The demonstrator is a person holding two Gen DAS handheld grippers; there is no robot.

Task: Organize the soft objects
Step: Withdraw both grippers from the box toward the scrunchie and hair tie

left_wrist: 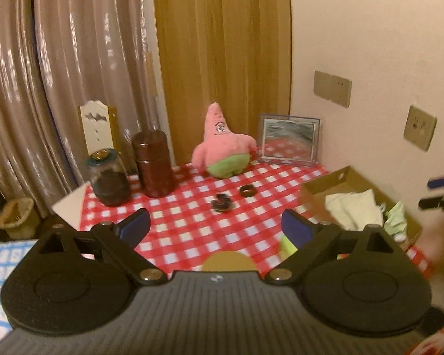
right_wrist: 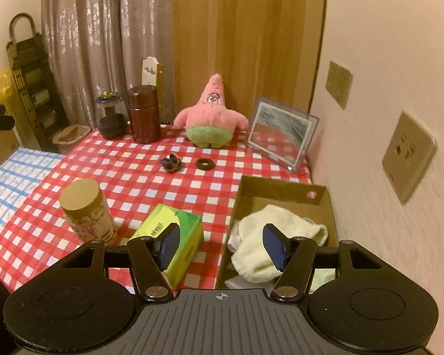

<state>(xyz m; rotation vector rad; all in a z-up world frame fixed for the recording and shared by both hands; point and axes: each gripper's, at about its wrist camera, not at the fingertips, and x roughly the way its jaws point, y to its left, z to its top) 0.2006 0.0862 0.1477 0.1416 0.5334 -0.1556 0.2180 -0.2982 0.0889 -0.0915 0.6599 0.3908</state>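
A pink and green star-shaped plush toy [left_wrist: 220, 145] [right_wrist: 211, 118] sits upright at the back of the red checked table [left_wrist: 192, 230] [right_wrist: 133, 174]. A cardboard box [left_wrist: 334, 182] [right_wrist: 281, 190] by the right wall holds a cream towel [left_wrist: 352, 208] [right_wrist: 269, 242] and a pale green cloth [left_wrist: 396, 217]. My left gripper [left_wrist: 215, 226] hangs above the table, open wide, nothing between its blue pads. My right gripper [right_wrist: 220, 244] is open over the box's left edge, empty. Two dark hair ties [left_wrist: 222, 201] [right_wrist: 205, 163] lie mid-table.
A glass jar [left_wrist: 108, 177] [right_wrist: 111, 118] and a brown canister [left_wrist: 154, 164] [right_wrist: 142, 115] stand at the back left, a small mirror [left_wrist: 290, 140] [right_wrist: 281, 133] at the back right. A tan-lidded jar [right_wrist: 84, 210] and a green tissue box [right_wrist: 171, 236] sit near the front. The wall with sockets [right_wrist: 408, 156] is close on the right.
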